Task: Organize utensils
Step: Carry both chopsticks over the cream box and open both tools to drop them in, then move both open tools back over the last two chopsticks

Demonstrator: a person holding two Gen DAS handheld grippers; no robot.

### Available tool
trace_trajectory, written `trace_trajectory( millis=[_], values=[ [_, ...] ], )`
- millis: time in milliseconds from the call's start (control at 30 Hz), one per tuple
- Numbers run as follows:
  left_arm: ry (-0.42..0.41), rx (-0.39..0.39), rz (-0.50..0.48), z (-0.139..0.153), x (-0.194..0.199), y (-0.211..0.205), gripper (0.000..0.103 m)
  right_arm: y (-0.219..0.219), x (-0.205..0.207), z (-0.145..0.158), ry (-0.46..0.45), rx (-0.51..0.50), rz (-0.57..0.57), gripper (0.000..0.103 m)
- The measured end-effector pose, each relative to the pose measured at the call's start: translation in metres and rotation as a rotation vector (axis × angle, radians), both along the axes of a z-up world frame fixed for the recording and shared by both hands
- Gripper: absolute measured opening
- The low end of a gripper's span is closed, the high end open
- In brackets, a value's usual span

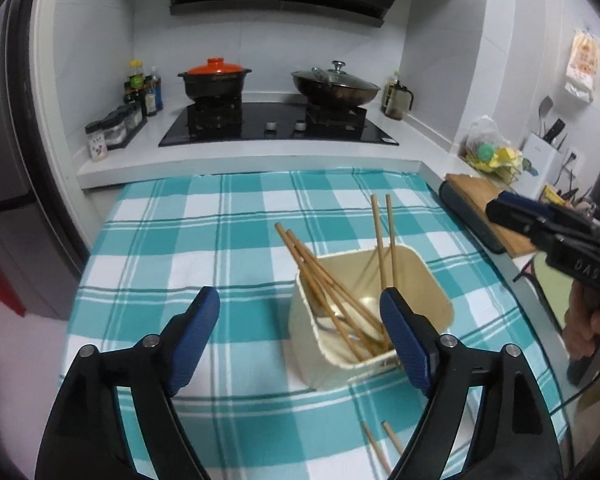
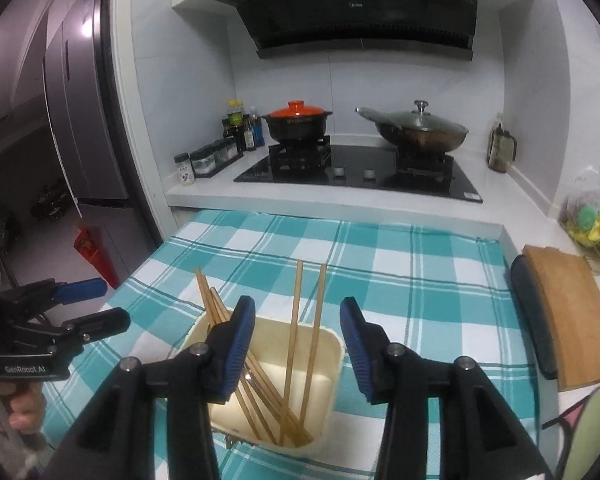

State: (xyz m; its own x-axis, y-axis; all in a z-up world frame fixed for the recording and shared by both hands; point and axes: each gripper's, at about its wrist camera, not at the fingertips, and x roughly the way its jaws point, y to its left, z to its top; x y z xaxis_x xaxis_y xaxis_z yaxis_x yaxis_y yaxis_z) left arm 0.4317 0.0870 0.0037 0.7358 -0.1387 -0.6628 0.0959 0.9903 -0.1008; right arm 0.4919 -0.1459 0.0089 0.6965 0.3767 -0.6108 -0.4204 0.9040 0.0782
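A cream rectangular holder [image 1: 430, 280] [image 2: 334, 360] stands on the teal checked cloth [image 1: 228, 240] [image 2: 420, 280]. Several wooden chopsticks [image 1: 320, 270] [image 2: 296, 320] lean in it, beside a metal utensil [image 1: 330, 322]. Two more chopsticks [image 1: 374, 452] lie on the cloth in front of the holder. My left gripper [image 1: 300, 296] [image 2: 86, 306] is wide open just left of the holder, nothing between its fingers. My right gripper [image 2: 297, 306] [image 1: 500, 208] hovers open over the holder. Two upright chopsticks show between its pads, untouched.
Behind the cloth is a black hob [image 1: 280, 128] with an orange-lidded pot [image 1: 216, 78] and a lidded wok [image 1: 336, 84]. Spice jars [image 1: 112, 132] stand at the left. A wooden board [image 2: 568, 320] lies at the right, a fridge [image 2: 80, 120] at the far left.
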Motion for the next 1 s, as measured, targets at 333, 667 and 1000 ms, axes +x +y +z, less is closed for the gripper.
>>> trace_trajectory(
  millis=[333, 667, 1000],
  values=[
    [0.080, 0.066, 0.010, -0.052, -0.144, -0.022, 0.099, -0.024, -0.158, 0.007, -0.058, -0.192, 0.074, 0.053],
    [0.092, 0.154, 0.072, -0.120, -0.218, -0.076, 0.099, -0.049, -0.290, -0.094, 0.083, -0.099, -0.039, 0.053],
    [0.085, 0.143, 0.066, -0.125, -0.229, -0.088, 0.099, -0.066, -0.328, -0.126, 0.142, -0.043, -0.146, 0.053]
  ],
)
